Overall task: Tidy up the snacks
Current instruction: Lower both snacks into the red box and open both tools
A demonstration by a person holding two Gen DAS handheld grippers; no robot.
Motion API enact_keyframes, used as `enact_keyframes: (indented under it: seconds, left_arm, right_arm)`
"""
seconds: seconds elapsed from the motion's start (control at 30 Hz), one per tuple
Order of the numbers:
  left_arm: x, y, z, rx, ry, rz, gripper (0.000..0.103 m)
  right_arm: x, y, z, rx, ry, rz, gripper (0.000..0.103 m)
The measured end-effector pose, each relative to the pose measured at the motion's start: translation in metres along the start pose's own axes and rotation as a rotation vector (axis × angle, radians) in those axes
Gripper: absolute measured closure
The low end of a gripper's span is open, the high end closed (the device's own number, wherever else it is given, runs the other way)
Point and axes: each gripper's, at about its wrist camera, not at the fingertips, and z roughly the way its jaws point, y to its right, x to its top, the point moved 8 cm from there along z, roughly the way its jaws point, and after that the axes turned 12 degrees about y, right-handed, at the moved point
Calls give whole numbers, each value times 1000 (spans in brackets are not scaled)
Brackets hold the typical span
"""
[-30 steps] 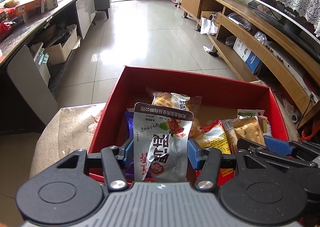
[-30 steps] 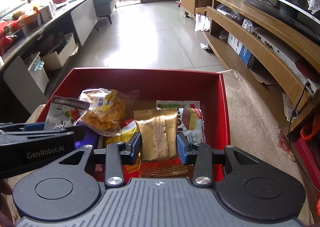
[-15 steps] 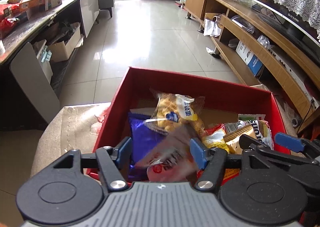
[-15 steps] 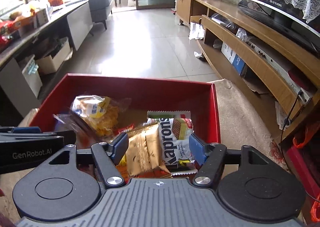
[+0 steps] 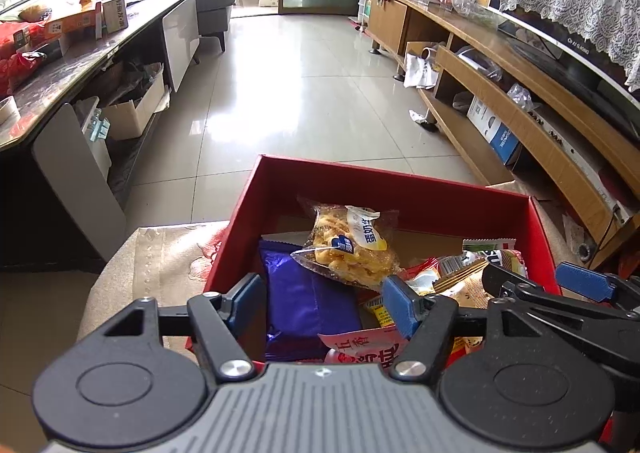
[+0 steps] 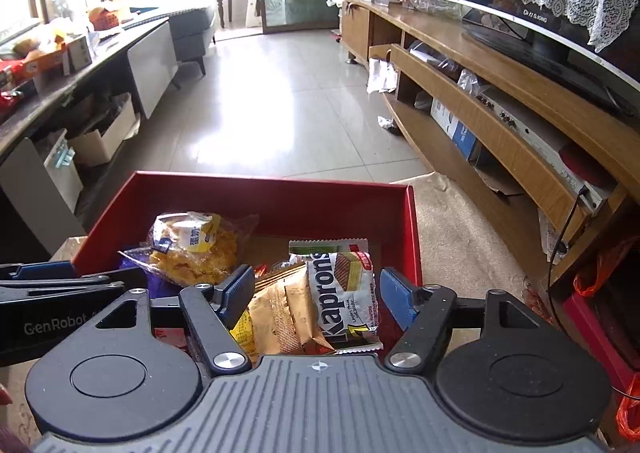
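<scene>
A red box (image 5: 400,189) (image 6: 280,197) holds several snack packs. In the left wrist view I see a clear bag of yellow crisps (image 5: 352,249), a purple pack (image 5: 308,305) and a red-and-white pouch (image 5: 364,345) lying near the front. My left gripper (image 5: 322,303) is open and empty above them. In the right wrist view a gold pack (image 6: 280,317) and a white Kaprons wafer pack (image 6: 344,297) lie in the box. My right gripper (image 6: 318,299) is open and empty over them.
The box sits on a beige cloth-covered surface (image 5: 168,261) (image 6: 460,253). A wooden TV cabinet (image 6: 500,125) runs along the right. A dark table with clutter (image 5: 60,65) stands on the left. Tiled floor (image 5: 304,93) lies beyond the box.
Both grippers opened and pulled back. The left one let go of the red-and-white pouch, the right one the gold pack; both packs now lie in the box.
</scene>
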Motion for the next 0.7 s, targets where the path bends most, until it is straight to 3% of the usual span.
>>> enact_keyframes:
  seconds: [0.7]
  left_arm:
    - [-11, -17, -42, -20, 10, -17, 37]
  right_arm:
    - [-3, -14, -35, 1, 5, -31, 23]
